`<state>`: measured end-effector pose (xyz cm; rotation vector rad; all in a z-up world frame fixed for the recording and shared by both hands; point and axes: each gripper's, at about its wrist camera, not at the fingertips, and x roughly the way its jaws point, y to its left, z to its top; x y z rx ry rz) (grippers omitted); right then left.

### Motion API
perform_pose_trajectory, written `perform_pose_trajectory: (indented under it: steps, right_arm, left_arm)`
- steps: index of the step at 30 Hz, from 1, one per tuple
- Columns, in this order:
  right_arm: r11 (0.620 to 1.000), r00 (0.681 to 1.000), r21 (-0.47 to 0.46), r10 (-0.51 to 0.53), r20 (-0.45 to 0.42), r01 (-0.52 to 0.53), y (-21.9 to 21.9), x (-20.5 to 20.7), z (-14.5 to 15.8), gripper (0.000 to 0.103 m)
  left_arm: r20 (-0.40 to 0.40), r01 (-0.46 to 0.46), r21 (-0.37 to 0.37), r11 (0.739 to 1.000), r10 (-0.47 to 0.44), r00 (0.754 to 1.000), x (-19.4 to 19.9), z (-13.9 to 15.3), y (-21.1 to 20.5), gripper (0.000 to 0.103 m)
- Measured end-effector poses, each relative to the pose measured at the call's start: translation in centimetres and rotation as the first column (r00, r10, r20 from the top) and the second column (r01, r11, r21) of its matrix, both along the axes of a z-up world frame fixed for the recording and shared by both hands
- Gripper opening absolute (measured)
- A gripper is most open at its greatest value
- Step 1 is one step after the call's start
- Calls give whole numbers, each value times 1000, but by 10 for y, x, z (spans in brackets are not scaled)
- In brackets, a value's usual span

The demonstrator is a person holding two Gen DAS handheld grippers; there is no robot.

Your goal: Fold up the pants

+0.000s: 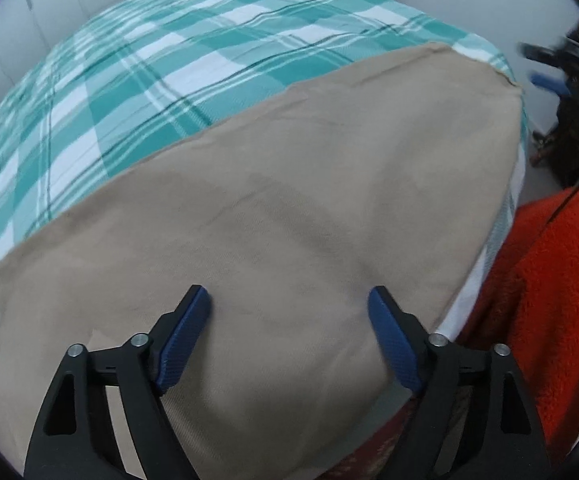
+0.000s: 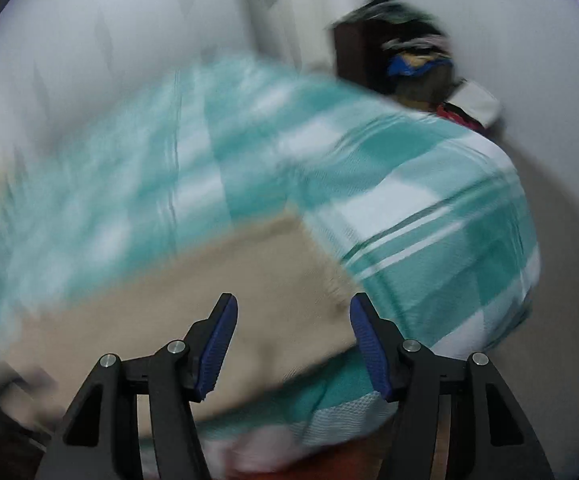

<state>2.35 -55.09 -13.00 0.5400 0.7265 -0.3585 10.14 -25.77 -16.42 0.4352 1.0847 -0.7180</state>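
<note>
Beige pants (image 1: 289, 208) lie spread flat along the near edge of a bed with a teal and white checked cover (image 1: 161, 60). My left gripper (image 1: 289, 300) hovers over the pants, open, its blue pads (image 1: 187, 332) wide apart with only flat cloth below them. In the blurred right wrist view the pants (image 2: 193, 300) end near a corner at the bed's edge. My right gripper (image 2: 293, 308) is open above that end of the pants, nothing pinched between its pads (image 2: 217, 344). The checked cover (image 2: 429, 208) fills the area to the right.
A person's orange fleece sleeve (image 1: 549, 300) is at the right of the left wrist view, with the other gripper (image 1: 561, 68) blurred above it. White walls surround the bed. Dark furniture with piled items (image 2: 409, 60) stands in the far corner.
</note>
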Motion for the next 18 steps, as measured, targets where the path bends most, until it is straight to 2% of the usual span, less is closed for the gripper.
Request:
perform_pose_trajectory:
  steps: [2,4,6,9,11,14,16,18]
  right_arm:
    - [974,989,205,-120,91,99,-27,-31,-5,58]
    - [913,975,381,-197,103,145,-47,-52,-21,59]
    - [866,975,481,-204,89,137,-54,-59,-36,59]
    - [807,987,589,-130,98,48,-50,-42,-52,59]
    - [794,993,608,-80,86,11,-47,-26,-58,59]
    - [800,999,599,-14,32,-8,-42,4,-69,55]
    - [801,1000,598,15,22,-25,-35,17,-71,39]
    - [825,999,564,35,9,-34,-28,22,-68,24]
  left_arm:
    - [-22,-15,-21,1000,14,1000,4,0,4,86]
    - [-10,-14,-21,1000,14,1000,1,-1,3,86]
    - [-6,-18,-25,1000,18,1000,1,-1,3,86]
    - [-9,-23,-30,999,22,1000,1,-2,4,87]
    - [-10,-24,-28,999,24,1000,3,-3,1,87]
    - [-9,-25,-26,999,25,1000,3,-3,1,87]
    - [-5,-27,-24,999,26,1000,2,-3,1,87]
    - [-2,-29,-24,999,29,1000,2,-4,1,87]
